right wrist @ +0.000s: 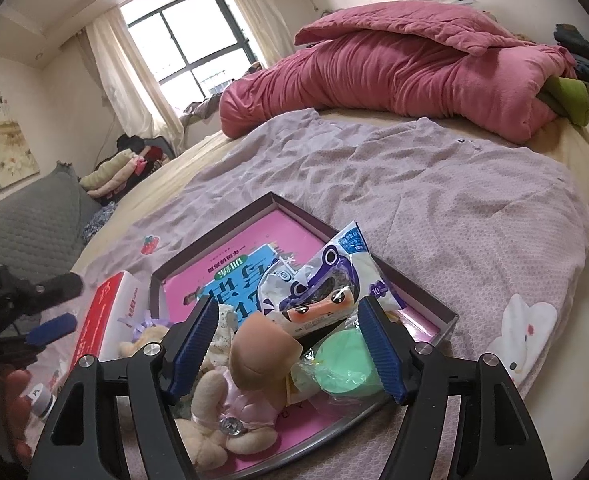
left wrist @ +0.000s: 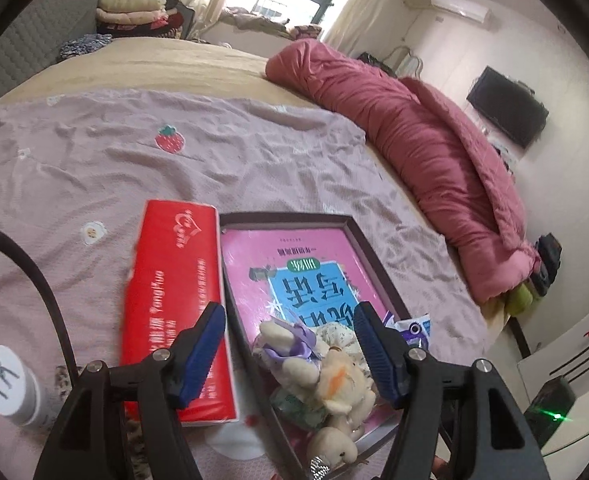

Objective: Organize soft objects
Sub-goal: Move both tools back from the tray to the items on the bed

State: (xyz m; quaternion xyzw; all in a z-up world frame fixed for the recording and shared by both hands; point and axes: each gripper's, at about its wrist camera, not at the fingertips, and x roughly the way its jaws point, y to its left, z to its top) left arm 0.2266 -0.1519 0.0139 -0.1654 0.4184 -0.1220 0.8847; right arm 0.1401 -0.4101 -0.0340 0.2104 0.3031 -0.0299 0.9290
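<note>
The red tissue pack [left wrist: 176,312] lies on the bed just left of the tray [left wrist: 350,226]. Left claw [left wrist: 286,354] hangs apart, empty, over light, squashy plush toys [left wrist: 326,376] in the tray; pinch a body, not a limb. Right claw [right wrist: 288,348] is likewise apart over the doll [right wrist: 250,384], green pad [right wrist: 344,364] and slippery packet [right wrist: 326,280]. The tray walls crowd them; the blanket [right wrist: 454,208] rightward offers room.

Small plush dolls [right wrist: 234,396], a green foam puff [right wrist: 344,364] and a white wipes packet [right wrist: 326,280] lie heaped in a shallow pink-lined tray [right wrist: 448,320] on the bed.
</note>
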